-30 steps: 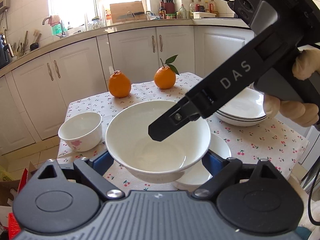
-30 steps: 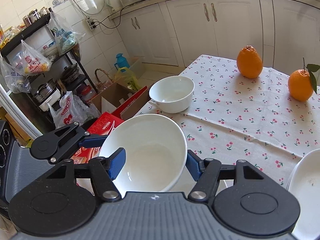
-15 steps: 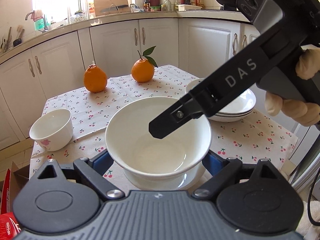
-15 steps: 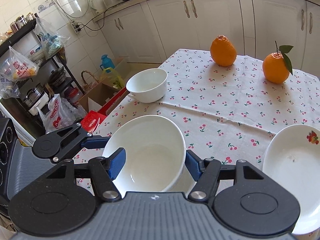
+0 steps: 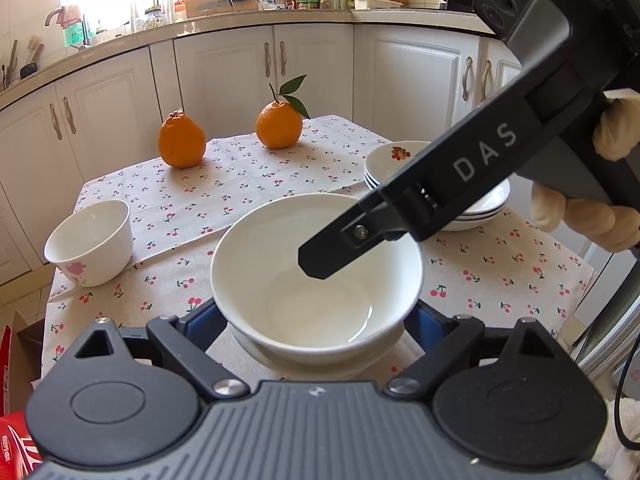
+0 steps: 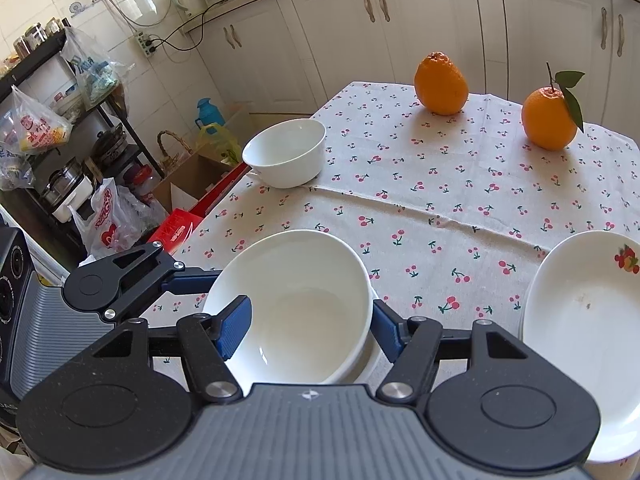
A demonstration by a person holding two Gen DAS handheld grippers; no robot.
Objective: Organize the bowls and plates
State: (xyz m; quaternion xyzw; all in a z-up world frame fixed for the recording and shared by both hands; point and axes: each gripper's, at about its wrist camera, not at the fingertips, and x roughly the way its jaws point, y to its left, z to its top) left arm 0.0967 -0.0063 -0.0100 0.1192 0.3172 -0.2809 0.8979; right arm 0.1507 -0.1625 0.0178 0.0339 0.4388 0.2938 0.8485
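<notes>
The worktop [image 5: 248,184] carries a plate stack [image 5: 472,204] at its right edge. Near the front edge, the large bowl [image 5: 316,276] sits nested on another dish, right gripper [image 6: 310,326] fingers pinching its near rim, left gripper [image 5: 316,320] fingers spread around it. A small bowl [image 5: 90,242] stands at the left edge.

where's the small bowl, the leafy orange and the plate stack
small bowl [image 5: 90,240], left wrist view, on its outer wall
leafy orange [image 5: 279,125], left wrist view, on the middle of the fruit
plate stack [image 6: 580,316], right wrist view, on the top plate's inner surface
</notes>
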